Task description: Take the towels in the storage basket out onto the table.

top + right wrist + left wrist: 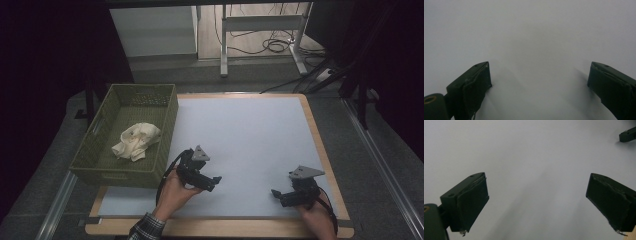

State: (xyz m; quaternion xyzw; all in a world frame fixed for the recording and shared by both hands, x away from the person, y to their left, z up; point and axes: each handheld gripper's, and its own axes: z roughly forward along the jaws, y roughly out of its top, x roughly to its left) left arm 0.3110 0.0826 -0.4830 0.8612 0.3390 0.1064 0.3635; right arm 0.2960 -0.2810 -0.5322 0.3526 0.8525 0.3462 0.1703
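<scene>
Both grippers — left gripper [216, 181] and right gripper [276, 195] — rest on the desk [250, 135], jaws wide, holding nothing; cloth [136, 141] lies in the basket [167, 125].

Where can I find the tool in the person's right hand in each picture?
High view: the right tool is low on the right, over the white sheet.
Left gripper view: the right tool pokes in at the top right corner, far off, over the same sheet.
Right gripper view: the right tool rises from both bottom corners, its jaws wide apart.
Shared landmark: the white sheet.
</scene>
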